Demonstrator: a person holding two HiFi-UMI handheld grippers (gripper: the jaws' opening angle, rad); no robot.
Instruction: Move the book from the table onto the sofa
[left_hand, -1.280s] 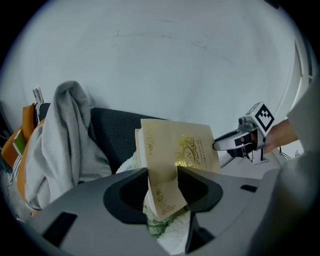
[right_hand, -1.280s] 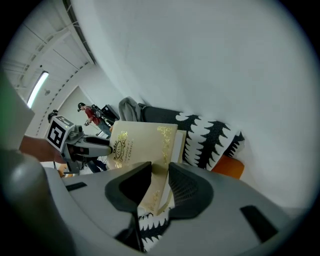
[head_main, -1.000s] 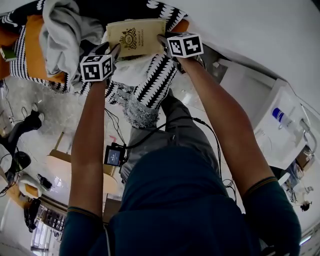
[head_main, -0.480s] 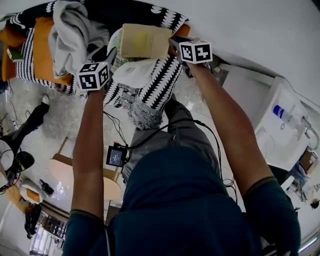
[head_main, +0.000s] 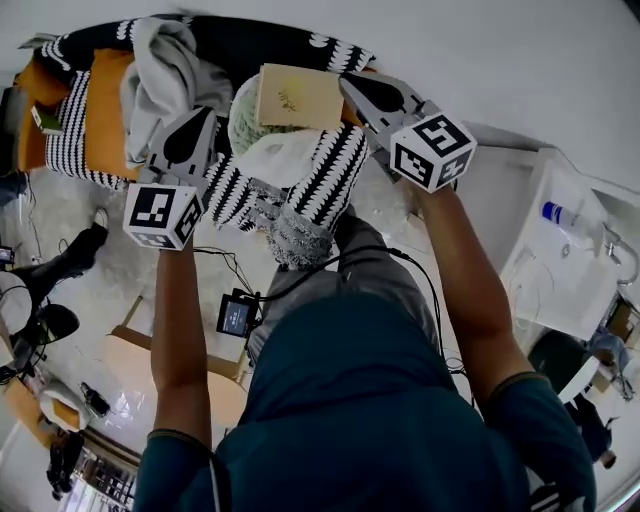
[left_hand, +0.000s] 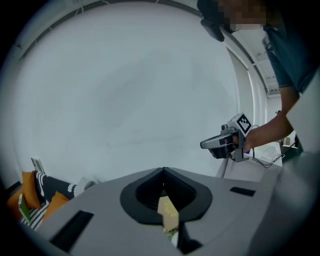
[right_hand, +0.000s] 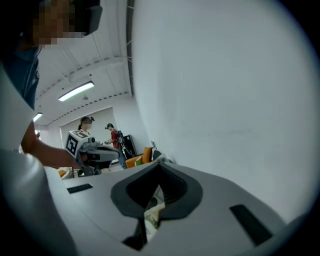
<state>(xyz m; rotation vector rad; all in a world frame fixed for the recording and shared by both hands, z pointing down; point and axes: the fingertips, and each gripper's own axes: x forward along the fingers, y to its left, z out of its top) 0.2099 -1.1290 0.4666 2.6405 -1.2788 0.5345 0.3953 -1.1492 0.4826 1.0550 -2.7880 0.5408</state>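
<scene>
At upper centre, the tan book (head_main: 298, 96) lies on the sofa (head_main: 262, 47), cover print too small to read. My left gripper (head_main: 203, 113) and right gripper (head_main: 348, 80) flank it, jaws just closed together, empty.

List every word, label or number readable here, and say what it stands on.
None can be read.
Book: faint cover emblem, too blurred.
Bottle: label too small.
Small screen: too small.
Left gripper, right gripper: cubes bear square markers, no letters.
</scene>
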